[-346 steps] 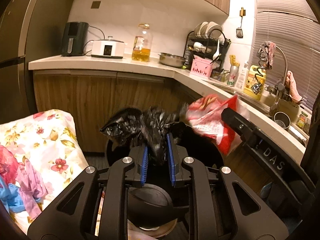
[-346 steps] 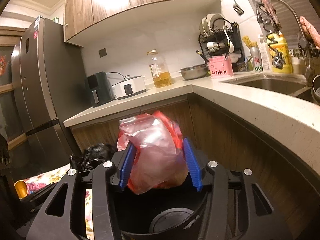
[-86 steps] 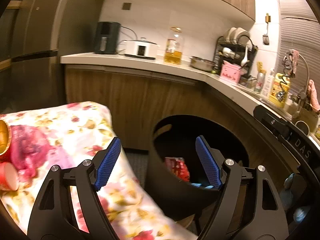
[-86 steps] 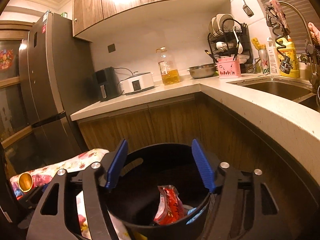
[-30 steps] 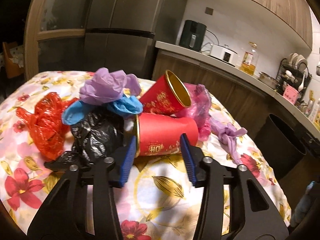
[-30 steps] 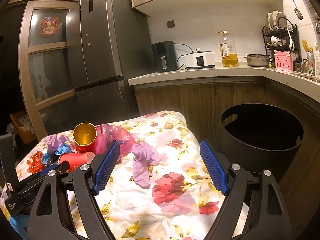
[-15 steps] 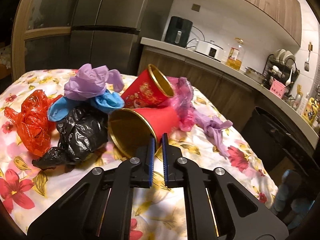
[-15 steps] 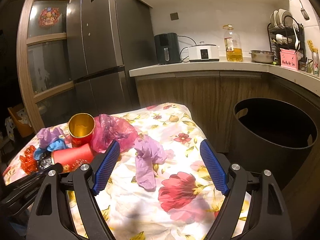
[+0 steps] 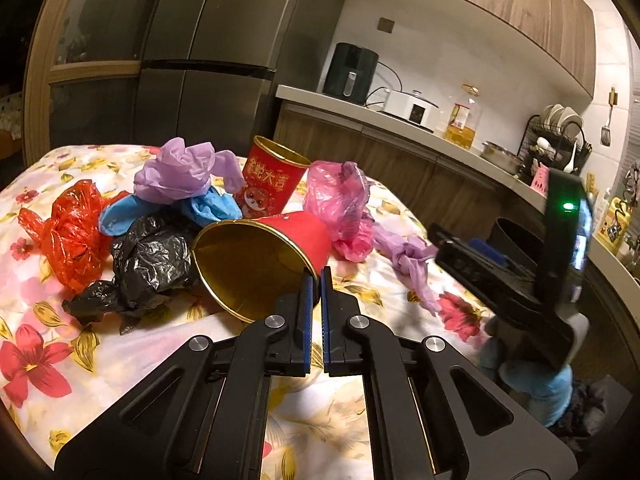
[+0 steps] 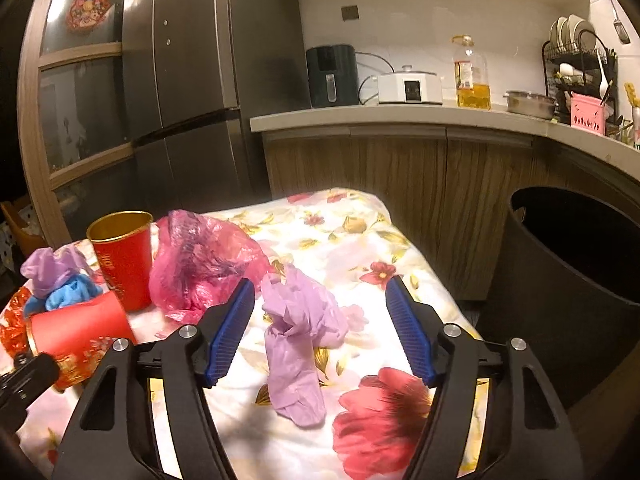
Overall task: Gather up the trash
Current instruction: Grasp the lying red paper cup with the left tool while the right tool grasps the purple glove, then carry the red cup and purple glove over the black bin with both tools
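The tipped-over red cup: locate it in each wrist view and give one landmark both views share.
Left wrist: the tipped-over red cup lies at centre, gold mouth toward the camera, its rim pinched in the left tool.
Right wrist: lower left, on its side below the upright red cup.
Shared landmark: the pink plastic bag.

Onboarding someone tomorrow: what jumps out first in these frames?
A bright heap of trash on the floral cloth: red bag, black bag, purple and blue gloves. The left hand-held gripper pinches the rim of a tipped red cup. The right hand-held gripper straddles a purple glove, jaws closing, with the black bin at right.
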Tool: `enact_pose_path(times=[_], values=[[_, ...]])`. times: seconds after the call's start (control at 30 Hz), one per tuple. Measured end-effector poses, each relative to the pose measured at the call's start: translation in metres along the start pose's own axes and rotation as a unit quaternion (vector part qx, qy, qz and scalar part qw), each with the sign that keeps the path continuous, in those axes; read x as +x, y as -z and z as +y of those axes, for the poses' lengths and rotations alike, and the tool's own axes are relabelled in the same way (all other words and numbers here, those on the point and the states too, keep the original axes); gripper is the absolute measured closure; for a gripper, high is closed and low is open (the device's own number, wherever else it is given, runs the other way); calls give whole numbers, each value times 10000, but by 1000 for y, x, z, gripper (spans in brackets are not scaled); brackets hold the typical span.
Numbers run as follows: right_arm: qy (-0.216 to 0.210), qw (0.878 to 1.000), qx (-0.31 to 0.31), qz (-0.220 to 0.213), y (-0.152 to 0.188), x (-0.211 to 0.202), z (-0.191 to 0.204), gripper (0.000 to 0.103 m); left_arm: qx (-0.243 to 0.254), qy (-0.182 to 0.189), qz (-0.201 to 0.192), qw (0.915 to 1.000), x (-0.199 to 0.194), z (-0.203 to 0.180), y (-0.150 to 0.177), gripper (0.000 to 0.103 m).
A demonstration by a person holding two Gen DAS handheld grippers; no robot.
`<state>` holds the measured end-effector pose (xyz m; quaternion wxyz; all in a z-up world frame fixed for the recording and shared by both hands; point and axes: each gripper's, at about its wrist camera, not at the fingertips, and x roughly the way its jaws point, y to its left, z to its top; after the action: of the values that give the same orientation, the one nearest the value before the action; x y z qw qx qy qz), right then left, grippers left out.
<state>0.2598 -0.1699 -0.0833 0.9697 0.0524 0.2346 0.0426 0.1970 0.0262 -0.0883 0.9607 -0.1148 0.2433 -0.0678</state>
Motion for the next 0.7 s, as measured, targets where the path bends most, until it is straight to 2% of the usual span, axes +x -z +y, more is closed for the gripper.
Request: enact_pose_path(times=[0.3, 0.4, 0.53, 0.7], values=[[-42, 9991, -54, 419, 10, 21, 3, 60, -3, 29, -34, 10000, -5, -1, 0, 100], [-109, 9986, -56, 515, 11, 25, 4, 70, -16, 33, -50, 10000, -7, -2, -1, 100], [-218, 9982, -53, 562, 12, 27, 5, 87, 14, 31, -64, 10000, -8, -4, -1, 100], [-271, 9985, 62, 472, 9, 21, 1, 96, 46, 48, -98, 9999, -13, -6, 0, 100]])
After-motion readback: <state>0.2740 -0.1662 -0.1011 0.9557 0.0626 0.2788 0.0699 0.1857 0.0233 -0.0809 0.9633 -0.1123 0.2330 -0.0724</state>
